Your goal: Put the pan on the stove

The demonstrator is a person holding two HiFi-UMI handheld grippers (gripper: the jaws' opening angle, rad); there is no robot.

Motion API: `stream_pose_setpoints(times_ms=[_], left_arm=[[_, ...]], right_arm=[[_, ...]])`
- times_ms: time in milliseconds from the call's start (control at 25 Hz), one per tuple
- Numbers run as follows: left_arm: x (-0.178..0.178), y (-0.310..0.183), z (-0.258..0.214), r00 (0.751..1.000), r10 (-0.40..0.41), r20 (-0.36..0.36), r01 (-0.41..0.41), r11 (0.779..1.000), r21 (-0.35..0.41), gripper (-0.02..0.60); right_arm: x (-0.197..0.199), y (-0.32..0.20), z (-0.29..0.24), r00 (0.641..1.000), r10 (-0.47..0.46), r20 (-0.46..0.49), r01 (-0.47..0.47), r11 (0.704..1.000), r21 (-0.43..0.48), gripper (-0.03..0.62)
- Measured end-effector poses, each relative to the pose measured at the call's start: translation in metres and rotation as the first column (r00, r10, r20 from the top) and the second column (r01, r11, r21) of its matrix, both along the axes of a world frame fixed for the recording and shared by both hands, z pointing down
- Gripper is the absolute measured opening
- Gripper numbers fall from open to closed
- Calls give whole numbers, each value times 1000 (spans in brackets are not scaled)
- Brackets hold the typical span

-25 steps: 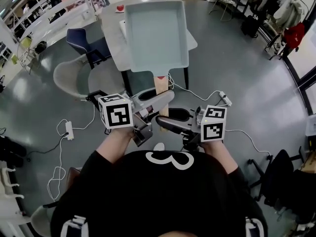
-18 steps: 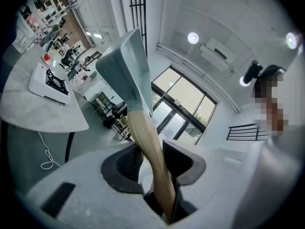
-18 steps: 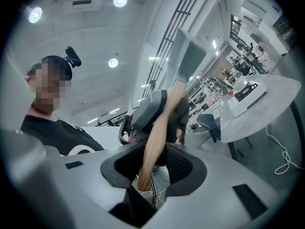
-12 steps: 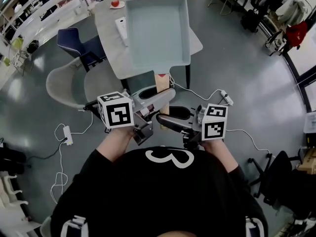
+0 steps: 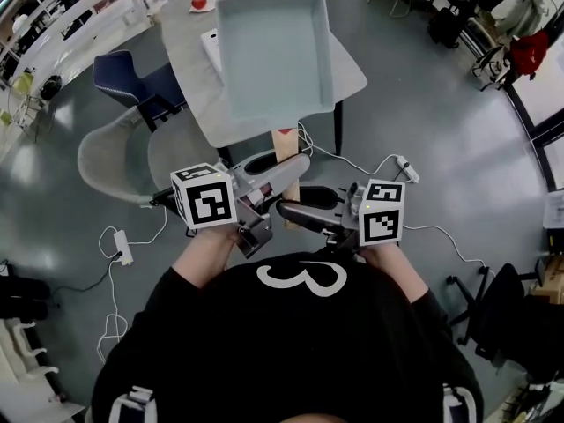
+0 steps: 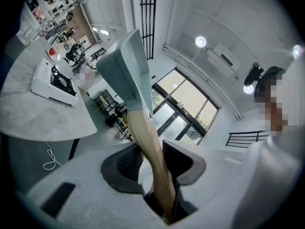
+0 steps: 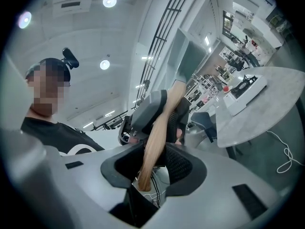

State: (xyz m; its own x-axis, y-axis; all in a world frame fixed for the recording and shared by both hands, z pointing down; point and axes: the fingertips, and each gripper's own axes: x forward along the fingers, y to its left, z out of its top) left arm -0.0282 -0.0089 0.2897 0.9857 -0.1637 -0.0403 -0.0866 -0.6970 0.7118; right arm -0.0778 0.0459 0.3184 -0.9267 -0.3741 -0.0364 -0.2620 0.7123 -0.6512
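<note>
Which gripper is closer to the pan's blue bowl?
Left. The left gripper grips the wooden handle nearer the pale blue square bowl; the right gripper grips the handle's end.

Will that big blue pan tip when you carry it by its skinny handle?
Probably front-heavy: the wide pan sticks far out past the thin wooden handle, so it may want to dip. The left gripper and right gripper both clamp the handle, which likely steadies it. It looks stiff, not floppy: it holds its square shape in the air.

Grey floor [image 5: 423, 86] — round table [image 5: 185, 60], blue chair [image 5: 132, 71]
</note>
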Motion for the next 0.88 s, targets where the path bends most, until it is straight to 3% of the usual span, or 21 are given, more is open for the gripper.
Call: stream_pose_setpoints(times_ms=[640,880], left_arm=[[6,-48,14,999,-47,-5,47,999,-13,140],[46,-103,5,996,-93,7,93,995,-43,140]], right_arm=[[9,-45,13,999,-49,13,49,999,-15,135],[51,-97,1,996,-82,32,83,996,-35,135]])
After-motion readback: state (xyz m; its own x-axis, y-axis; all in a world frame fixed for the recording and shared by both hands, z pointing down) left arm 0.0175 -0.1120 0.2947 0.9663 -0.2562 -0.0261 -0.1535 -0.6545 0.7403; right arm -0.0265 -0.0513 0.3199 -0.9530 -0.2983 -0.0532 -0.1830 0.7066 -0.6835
